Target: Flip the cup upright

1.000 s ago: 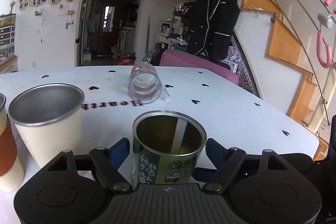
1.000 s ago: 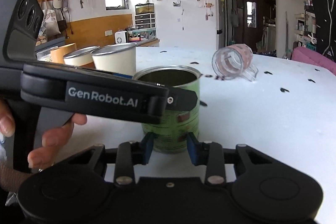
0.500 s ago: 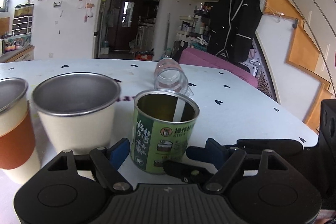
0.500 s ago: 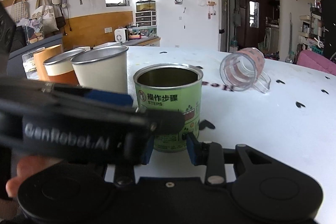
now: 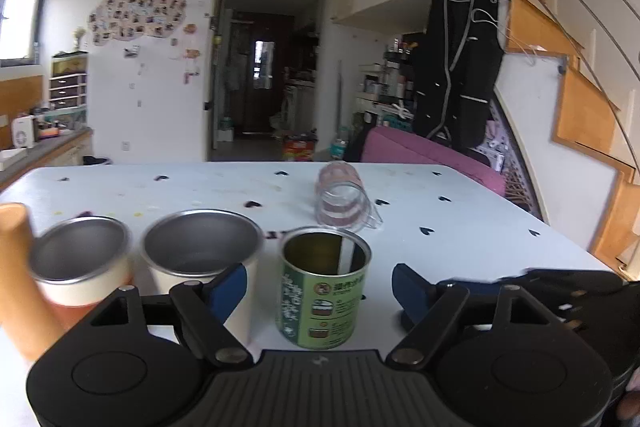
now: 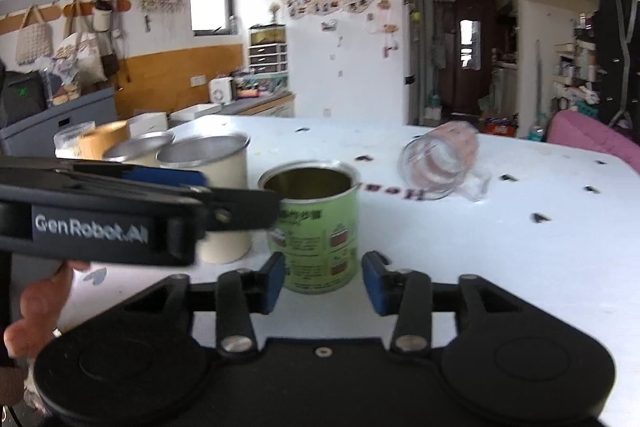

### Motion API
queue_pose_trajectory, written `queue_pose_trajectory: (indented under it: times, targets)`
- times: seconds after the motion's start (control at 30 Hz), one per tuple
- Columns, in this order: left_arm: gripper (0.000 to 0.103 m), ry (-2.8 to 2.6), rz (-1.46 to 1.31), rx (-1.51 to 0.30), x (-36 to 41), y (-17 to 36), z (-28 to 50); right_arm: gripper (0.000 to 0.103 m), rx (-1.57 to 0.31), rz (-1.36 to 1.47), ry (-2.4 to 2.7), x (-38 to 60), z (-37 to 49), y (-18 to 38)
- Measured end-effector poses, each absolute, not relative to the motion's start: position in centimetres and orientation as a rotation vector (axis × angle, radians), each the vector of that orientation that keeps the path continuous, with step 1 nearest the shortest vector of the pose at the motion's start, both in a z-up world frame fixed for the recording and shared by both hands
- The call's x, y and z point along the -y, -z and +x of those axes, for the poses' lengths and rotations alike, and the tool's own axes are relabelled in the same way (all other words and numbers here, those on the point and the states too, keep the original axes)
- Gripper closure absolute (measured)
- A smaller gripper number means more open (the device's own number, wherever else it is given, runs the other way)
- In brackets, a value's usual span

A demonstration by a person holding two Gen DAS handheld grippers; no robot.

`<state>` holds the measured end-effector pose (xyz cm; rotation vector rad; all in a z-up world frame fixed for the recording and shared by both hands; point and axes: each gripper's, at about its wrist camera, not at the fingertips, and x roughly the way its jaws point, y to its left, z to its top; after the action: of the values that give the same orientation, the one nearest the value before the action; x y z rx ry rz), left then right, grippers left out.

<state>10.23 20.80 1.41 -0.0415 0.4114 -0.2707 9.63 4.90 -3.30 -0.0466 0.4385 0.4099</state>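
Note:
A clear glass cup with pink bands point(image 5: 340, 199) lies on its side on the white table, mouth toward me; it also shows in the right wrist view point(image 6: 440, 163). A green tin can point(image 5: 322, 291) stands upright in front of it, also in the right wrist view point(image 6: 314, 227). My left gripper point(image 5: 320, 287) is open, its blue pads apart on either side of the can without touching. My right gripper point(image 6: 324, 275) is open, its pads just clear of the can's sides. The left gripper's body point(image 6: 120, 219) crosses the right wrist view.
Two steel-lined cream cups point(image 5: 200, 251) point(image 5: 80, 263) stand upright left of the can. An orange-tan cylinder point(image 5: 20, 279) stands at the far left. The white table point(image 5: 480, 227) has heart marks; its right edge drops toward a pink sofa point(image 5: 420, 151).
Both grippers have drawn back from the can and risen. The right gripper's pads, close against the can before, now stand apart from it. The can stands free.

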Motion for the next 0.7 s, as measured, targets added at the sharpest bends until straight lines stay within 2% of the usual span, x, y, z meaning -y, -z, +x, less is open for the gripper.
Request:
queue_pose_trajectory:
  times: [0.23,0.37,0.43,0.5,0.7]
  targets:
    - [0.007,0.189,-0.024,-0.388,-21.6,-2.8,7.4,0.043,-0.387,0.004,-0.295,-1.2,6.2,0.4]
    - [0.003,0.16,0.0,-0.377,-21.8,-2.8,5.7,0.029,-0.358,0.002,-0.257,-0.2,4.3,-0.6]
    - [0.002,0.147,0.002,-0.38,-21.9,-2.7,5.2,0.028,-0.351,0.003,-0.238,0.2,3.6,-0.9]
    - [0.0,0.123,0.003,-0.383,-21.9,-2.5,4.6,0.017,-0.35,0.003,-0.221,0.2,3.0,-1.1]
    - [0.0,0.085,0.01,-0.37,-21.9,-2.5,2.9,0.006,-0.333,-0.004,-0.185,0.2,0.9,-1.7]
